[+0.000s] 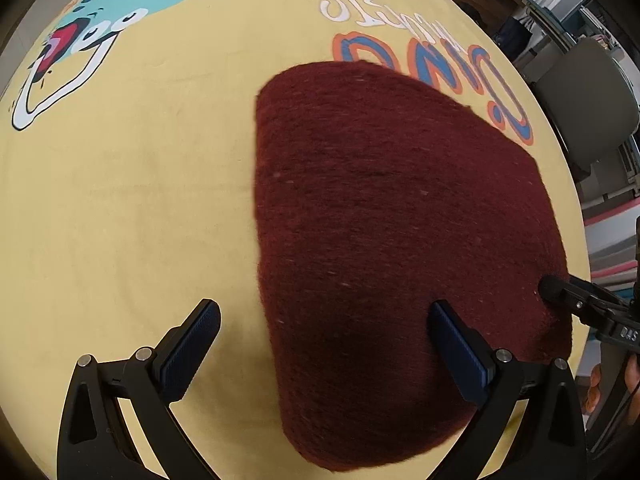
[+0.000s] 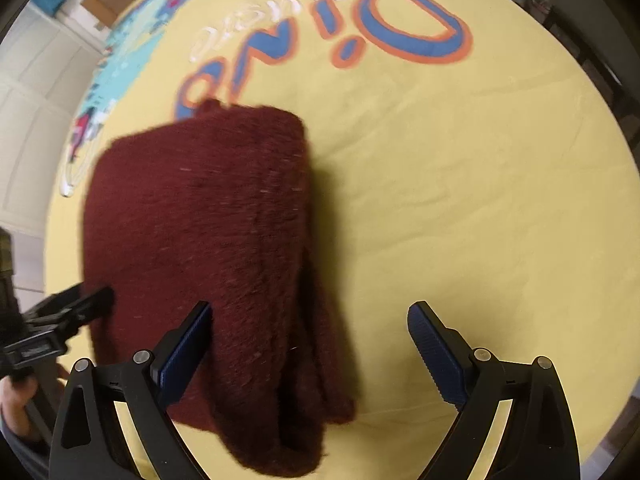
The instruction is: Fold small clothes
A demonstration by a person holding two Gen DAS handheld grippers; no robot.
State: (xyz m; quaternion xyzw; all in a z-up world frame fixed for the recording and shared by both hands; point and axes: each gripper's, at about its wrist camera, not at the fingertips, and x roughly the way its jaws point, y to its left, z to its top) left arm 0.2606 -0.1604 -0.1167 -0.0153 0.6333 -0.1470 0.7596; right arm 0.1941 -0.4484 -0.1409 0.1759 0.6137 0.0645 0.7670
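The folded garment (image 1: 392, 240) is laid on the printed cloth (image 1: 140, 208), its far edge overlapping the lettering (image 1: 432, 64). The left gripper (image 1: 324, 344) is held over its left edge, the right gripper (image 2: 310, 344) over its right edge.

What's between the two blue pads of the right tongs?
In the right wrist view, the red knitted garment and bare yellow tablecloth lie between the right tongs.
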